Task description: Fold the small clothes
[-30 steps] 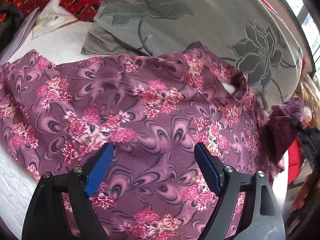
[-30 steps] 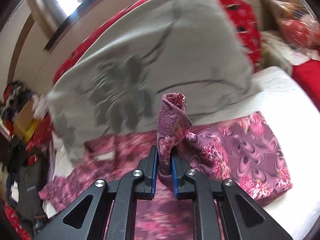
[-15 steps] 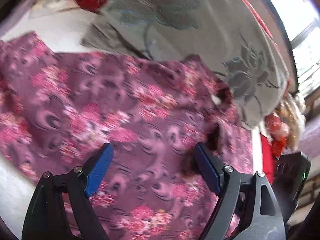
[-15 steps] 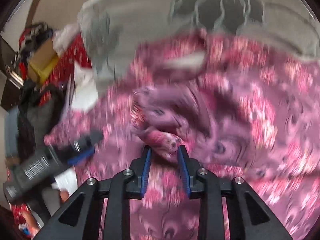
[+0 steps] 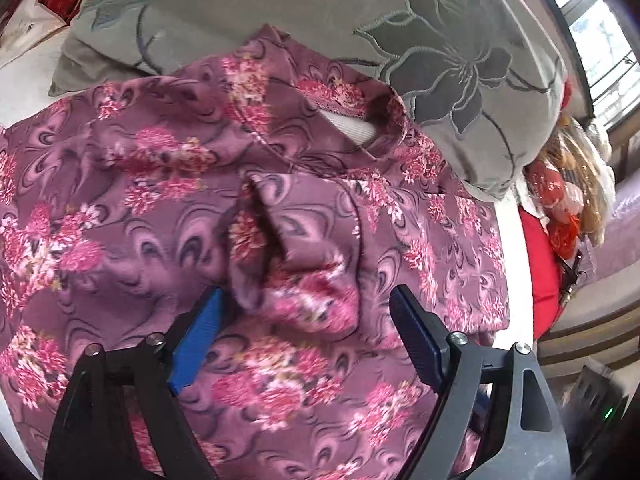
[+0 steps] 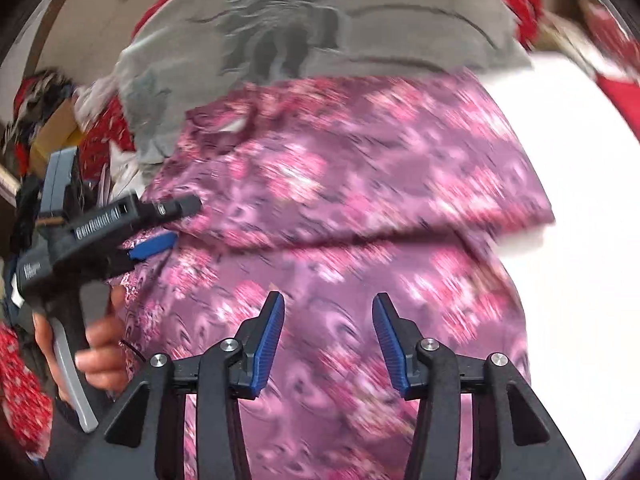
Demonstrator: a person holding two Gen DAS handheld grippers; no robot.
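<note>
Between the spread blue pads of the left gripper [image 5: 304,320], nearest its camera, lies a bunched sleeve [image 5: 296,256] of the purple floral garment [image 5: 140,184]; the jaws stand wide apart and grip nothing, though the left pad sits just beside the rumpled fold. Whether the pads press on the cloth beneath cannot be told. Beyond the sleeve the garment spreads flat across the white bed [image 5: 24,80], with its neckline [image 5: 352,120] lying open toward the far side and a pale label showing inside it. Farther back, a grey pillow [image 5: 440,40] embroidered with dark flowers rests against the top edge of the garment, and to the right of it sit a red cushion [image 5: 540,264] and a heap of bagged items, too crowded to name.

Seen from the right wrist camera, the right gripper [image 6: 328,336] hangs over the garment [image 6: 360,184] with its jaws released and nothing between them. This view is smeared by motion blur, so the print reads only as pink streaks. A fold line runs across the cloth just past the fingertips, where one layer lies over another. At the left edge the left gripper [image 6: 160,220] shows from the side, held in the person's left hand [image 6: 100,344] by its handle, its tip at the garment's edge. White bed [image 6: 580,160] shows to the right, and the grey pillow [image 6: 320,20] lies at the far end.
</note>
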